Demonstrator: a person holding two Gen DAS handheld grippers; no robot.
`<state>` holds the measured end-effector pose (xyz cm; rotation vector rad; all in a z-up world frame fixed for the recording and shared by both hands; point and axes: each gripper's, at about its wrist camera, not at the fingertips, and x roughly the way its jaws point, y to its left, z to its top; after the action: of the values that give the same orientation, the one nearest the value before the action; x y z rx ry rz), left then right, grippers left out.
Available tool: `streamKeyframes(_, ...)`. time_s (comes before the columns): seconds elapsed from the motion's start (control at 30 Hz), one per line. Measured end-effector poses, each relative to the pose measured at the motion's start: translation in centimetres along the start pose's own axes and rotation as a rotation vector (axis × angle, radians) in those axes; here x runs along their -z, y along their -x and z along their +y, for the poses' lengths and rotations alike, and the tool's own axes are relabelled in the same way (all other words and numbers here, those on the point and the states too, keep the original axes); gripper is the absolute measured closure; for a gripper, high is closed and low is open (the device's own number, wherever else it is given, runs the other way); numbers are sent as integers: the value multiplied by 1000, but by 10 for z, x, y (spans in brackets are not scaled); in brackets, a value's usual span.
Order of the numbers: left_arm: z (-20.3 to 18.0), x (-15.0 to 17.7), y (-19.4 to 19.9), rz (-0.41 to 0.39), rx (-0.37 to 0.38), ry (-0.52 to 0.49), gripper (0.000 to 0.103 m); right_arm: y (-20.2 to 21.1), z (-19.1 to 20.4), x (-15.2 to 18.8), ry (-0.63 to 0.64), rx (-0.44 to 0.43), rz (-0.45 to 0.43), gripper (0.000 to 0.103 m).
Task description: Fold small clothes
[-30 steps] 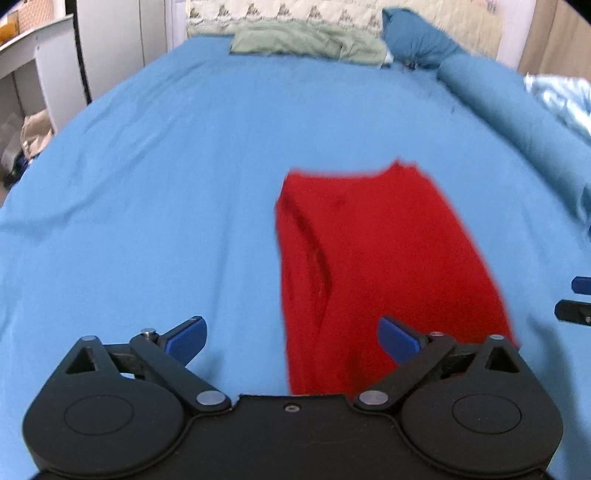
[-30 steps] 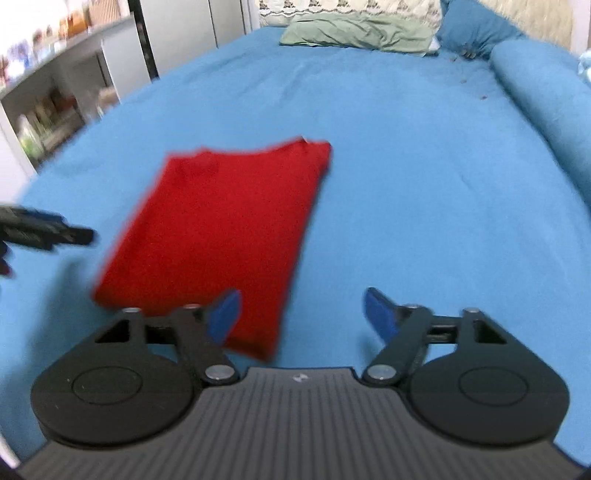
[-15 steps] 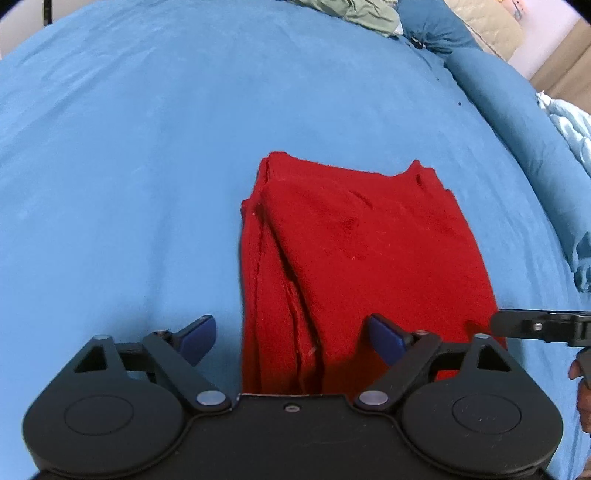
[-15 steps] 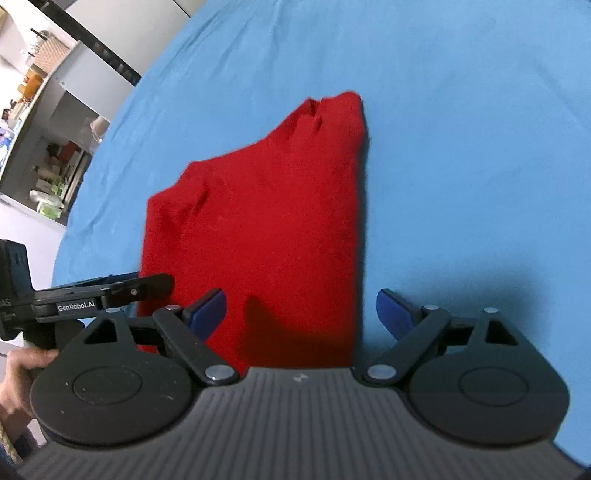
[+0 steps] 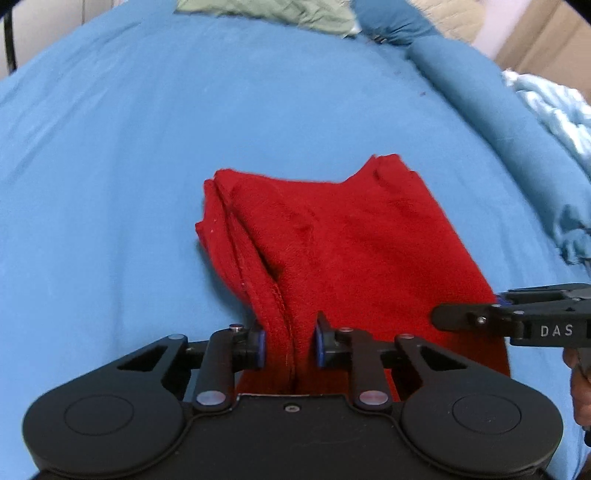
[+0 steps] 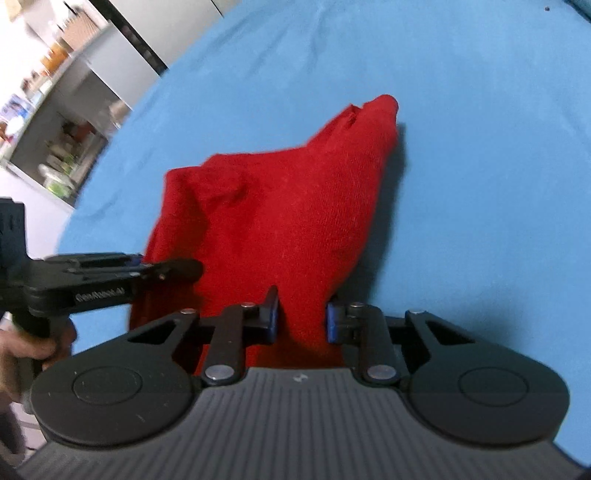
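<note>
A red folded garment point(image 5: 343, 243) lies on the blue bed sheet point(image 5: 110, 166). My left gripper point(image 5: 289, 343) is shut on the garment's near left edge, where the folded layers and a hem seam bunch between the blue pads. My right gripper point(image 6: 301, 319) is shut on the garment's near right edge point(image 6: 280, 221). The near edge is lifted off the sheet and the far corners rest on it. The right gripper shows from the side in the left wrist view point(image 5: 517, 317). The left one shows in the right wrist view point(image 6: 110, 277).
A green pillow point(image 5: 266, 14), a blue pillow point(image 5: 391, 22) and a long blue bolster point(image 5: 498, 122) lie at the head and right side of the bed. A pale blue blanket point(image 5: 554, 107) is at far right. Shelves with clutter point(image 6: 55, 122) stand left of the bed.
Both grippers were open over the garment's near edge. Now both have closed on that edge and raised it, bunching the cloth between the pads.
</note>
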<state>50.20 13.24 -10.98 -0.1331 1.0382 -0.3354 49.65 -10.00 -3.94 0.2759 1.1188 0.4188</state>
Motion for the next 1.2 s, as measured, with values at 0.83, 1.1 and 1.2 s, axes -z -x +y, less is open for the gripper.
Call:
streamKeyframes(0.83,-149,155,17,-14,-32,-87,60,117,-89,194,-110,147,-45,45)
streamKeyframes(1.1,-146,156,39,-82,-186,-94,15,149,-80,191,-16,238,-124,6)
streamKeyframes(1.2,-137,166,33,-94,-201,-68,15,142,-92,199,12,267,-122,6)
